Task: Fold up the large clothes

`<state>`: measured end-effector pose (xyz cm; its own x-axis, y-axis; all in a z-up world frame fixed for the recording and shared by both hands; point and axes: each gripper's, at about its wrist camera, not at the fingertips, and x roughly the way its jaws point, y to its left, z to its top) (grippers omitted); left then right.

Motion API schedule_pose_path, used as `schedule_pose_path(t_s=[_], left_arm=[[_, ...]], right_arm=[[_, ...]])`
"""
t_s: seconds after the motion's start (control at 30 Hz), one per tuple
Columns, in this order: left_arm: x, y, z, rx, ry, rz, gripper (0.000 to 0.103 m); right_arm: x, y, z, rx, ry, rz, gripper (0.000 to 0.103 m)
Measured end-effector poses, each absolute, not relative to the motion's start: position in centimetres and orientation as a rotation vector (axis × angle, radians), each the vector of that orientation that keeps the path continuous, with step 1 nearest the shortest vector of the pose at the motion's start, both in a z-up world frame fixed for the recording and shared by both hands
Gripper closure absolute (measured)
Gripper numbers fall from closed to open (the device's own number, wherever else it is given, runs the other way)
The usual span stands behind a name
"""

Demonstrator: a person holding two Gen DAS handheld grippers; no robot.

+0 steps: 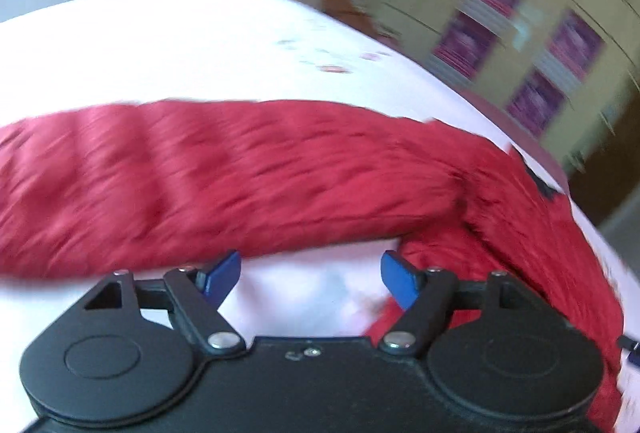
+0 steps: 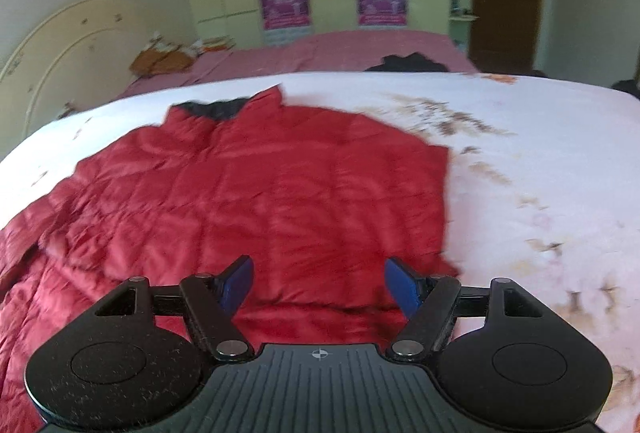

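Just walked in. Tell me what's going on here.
A person holding a gripper in each hand is folding a red quilted jacket spread on a white bedspread. Both the left gripper and the right gripper are open and hold nothing. One sleeve stretches across in front of the left gripper. The left view is blurred.

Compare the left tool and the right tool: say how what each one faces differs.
The left tool has white bedcover between its fingers, with the red jacket as a long band beyond; the right tool sits over the jacket's broad quilted body. The left view is blurred and tilted; the right is level. Both are open and hold nothing.
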<state>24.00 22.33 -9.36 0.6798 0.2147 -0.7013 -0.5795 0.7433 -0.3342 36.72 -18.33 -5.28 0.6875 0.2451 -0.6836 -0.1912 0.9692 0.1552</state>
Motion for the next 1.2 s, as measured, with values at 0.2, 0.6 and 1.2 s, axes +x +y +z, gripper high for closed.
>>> schedule_pose_path(t_s=[0.2,0.6,1.2], left_arm=[[17.4,25.5,-10.2,-0.848,0.553,0.601,0.036],[16.5,32.9,-12.6,-1.202,0.28,0.734,0.083],[37.5,12.7,-3.8,-0.325,0.556,0.078,0.094]], right_arm=[[37.4,-15.9,-5.6,0.035,0.778,0.335,0.031],[38.9,-16.1,-5.0,0.014,0.757,0.315,0.031],[40.5,-21.7,-3.5,0.189,0.715,0.104,0.031]])
